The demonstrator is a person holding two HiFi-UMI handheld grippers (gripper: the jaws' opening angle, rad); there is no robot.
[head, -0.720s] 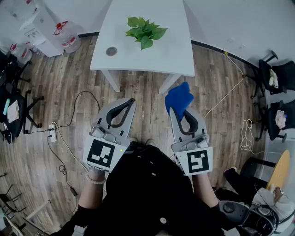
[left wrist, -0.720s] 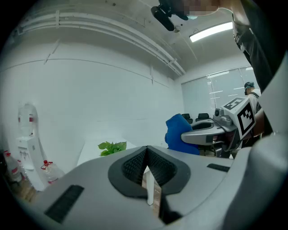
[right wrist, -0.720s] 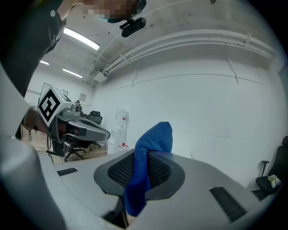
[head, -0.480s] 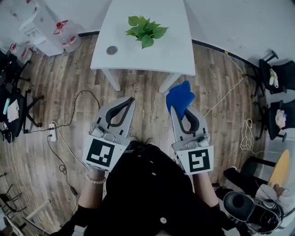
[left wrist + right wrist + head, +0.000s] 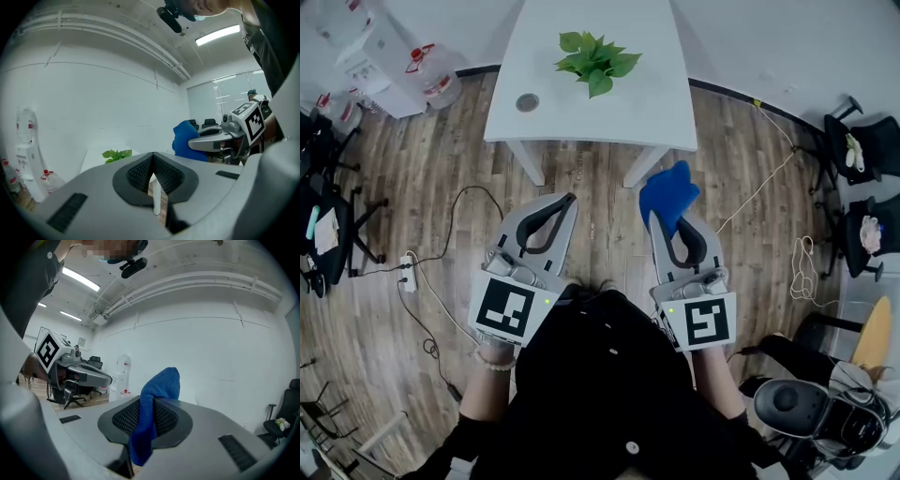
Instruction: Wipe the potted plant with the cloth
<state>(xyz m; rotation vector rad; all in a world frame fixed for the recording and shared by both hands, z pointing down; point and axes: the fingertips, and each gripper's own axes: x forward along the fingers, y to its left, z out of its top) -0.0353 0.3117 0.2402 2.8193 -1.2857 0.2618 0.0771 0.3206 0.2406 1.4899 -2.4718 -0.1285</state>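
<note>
Right gripper [image 5: 658, 221] was clamped on the blue cloth [image 5: 668, 194]. The cloth bunched up past the jaw tips, with a fold hanging below them in the right gripper view. Left gripper [image 5: 569, 201] was closed, with nothing between its jaws. Both grippers were side by side over the wood floor [image 5: 441, 169], short of the white tabletop [image 5: 628, 117] and pointing toward it. Plant [image 5: 595, 62] stood on the tabletop, well apart from the cloth. A small grey disc [image 5: 527, 102] lay left of the plant.
</note>
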